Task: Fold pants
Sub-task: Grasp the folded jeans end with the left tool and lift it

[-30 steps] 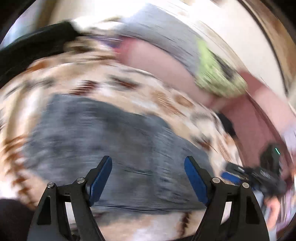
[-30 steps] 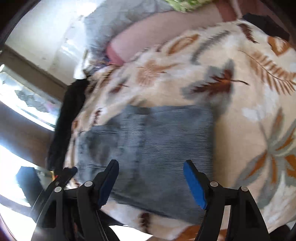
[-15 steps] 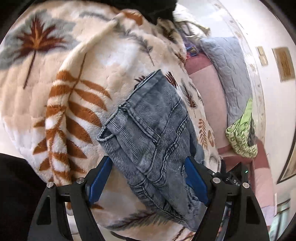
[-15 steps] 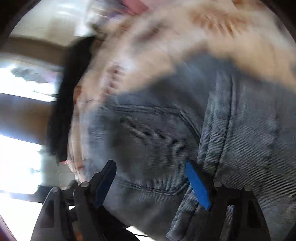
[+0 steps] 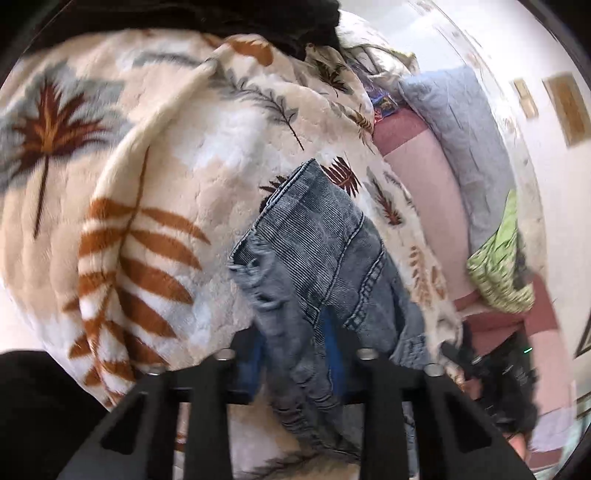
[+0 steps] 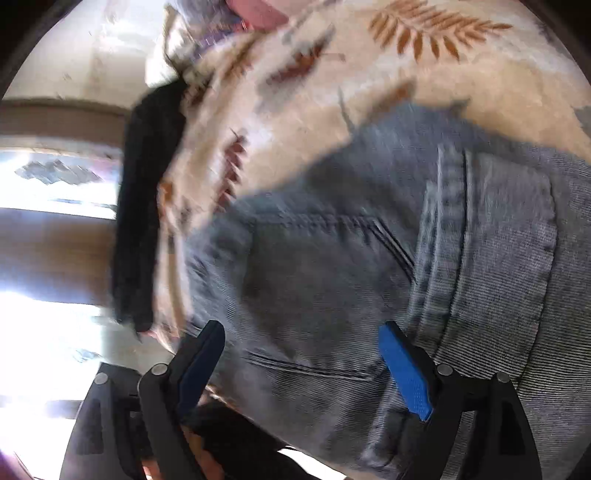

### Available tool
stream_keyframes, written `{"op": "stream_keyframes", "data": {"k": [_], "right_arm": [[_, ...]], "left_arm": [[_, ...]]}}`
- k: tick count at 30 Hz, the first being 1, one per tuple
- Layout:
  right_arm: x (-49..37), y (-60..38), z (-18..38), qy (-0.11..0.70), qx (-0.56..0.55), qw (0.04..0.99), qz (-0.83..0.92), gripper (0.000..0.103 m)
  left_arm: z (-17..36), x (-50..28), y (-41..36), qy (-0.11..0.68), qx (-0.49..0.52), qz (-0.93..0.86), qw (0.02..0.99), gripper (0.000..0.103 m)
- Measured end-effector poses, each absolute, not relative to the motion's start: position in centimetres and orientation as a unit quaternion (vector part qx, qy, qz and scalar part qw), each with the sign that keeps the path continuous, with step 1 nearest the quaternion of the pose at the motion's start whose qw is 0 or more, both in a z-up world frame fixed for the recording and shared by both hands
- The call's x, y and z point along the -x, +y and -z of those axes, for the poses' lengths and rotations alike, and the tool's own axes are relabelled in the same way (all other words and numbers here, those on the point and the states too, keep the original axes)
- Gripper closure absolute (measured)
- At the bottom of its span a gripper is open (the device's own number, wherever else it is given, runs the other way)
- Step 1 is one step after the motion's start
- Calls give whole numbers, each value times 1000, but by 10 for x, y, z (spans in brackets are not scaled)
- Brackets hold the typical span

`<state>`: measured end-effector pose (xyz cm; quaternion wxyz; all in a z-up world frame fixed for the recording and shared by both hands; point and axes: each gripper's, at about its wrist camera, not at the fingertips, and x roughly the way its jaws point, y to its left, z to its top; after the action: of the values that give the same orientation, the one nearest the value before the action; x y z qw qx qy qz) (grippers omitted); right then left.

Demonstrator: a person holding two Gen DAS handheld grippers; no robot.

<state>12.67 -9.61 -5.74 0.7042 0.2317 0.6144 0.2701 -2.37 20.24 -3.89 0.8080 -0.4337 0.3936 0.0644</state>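
Grey-blue denim pants (image 5: 317, 251) lie folded on a cream blanket (image 5: 155, 177) printed with brown leaves. My left gripper (image 5: 295, 354) is shut on the near edge of the pants, and the cloth bunches between its blue pads. In the right wrist view the pants (image 6: 369, 258) fill the middle, with a pocket seam and a belt loop showing. My right gripper (image 6: 303, 362) is open, its blue pads (image 6: 406, 369) spread wide over the denim near the pocket. It grips nothing.
A black garment (image 6: 147, 206) lies at the blanket's edge, and shows at the top of the left wrist view (image 5: 221, 18). A grey pillow (image 5: 465, 140), a green cloth (image 5: 502, 266) and a pink sheet (image 5: 428, 177) lie beyond the pants. A bright window (image 6: 44, 177) is on the left.
My left gripper has closed on the edge of the pants, which it straddled open half a second ago. My right gripper stays open over the denim and has shifted slightly.
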Motion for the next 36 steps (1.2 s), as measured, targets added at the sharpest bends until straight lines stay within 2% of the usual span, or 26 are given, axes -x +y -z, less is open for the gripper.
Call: {"op": "stream_keyframes", "data": {"k": [3, 8, 12, 15, 20, 27, 32, 35, 36], "right_arm": [[-135, -90, 93, 643, -218, 685, -265, 15], [-130, -92, 63, 622, -241, 683, -296, 15], [-132, -85, 88, 627, -209, 695, -283, 14], [-125, -101, 67, 615, -263, 671, -321, 14], [-109, -191, 31, 533, -347, 706, -312, 14], [-64, -350, 33, 454, -423, 754, -213, 14], [-38, -428, 55, 418, -483, 753, -157, 14], [-35, -450, 71, 415, -507, 742, -143, 14], [-33, -454, 75, 414, -513, 739, -135, 14]], "left_arm": [[39, 23, 200, 394, 423, -74, 812, 83], [35, 23, 196, 391, 394, -83, 827, 89], [34, 23, 193, 389, 397, -98, 825, 93], [18, 24, 187, 379, 376, -100, 840, 93], [-40, 14, 124, 339, 248, -80, 904, 94], [-87, 10, -30, 283, 41, 14, 958, 94], [-58, 14, -141, 302, -72, 100, 945, 94], [5, 6, -198, 379, -144, 163, 899, 93], [35, -2, -209, 428, -154, 175, 873, 88]]}}
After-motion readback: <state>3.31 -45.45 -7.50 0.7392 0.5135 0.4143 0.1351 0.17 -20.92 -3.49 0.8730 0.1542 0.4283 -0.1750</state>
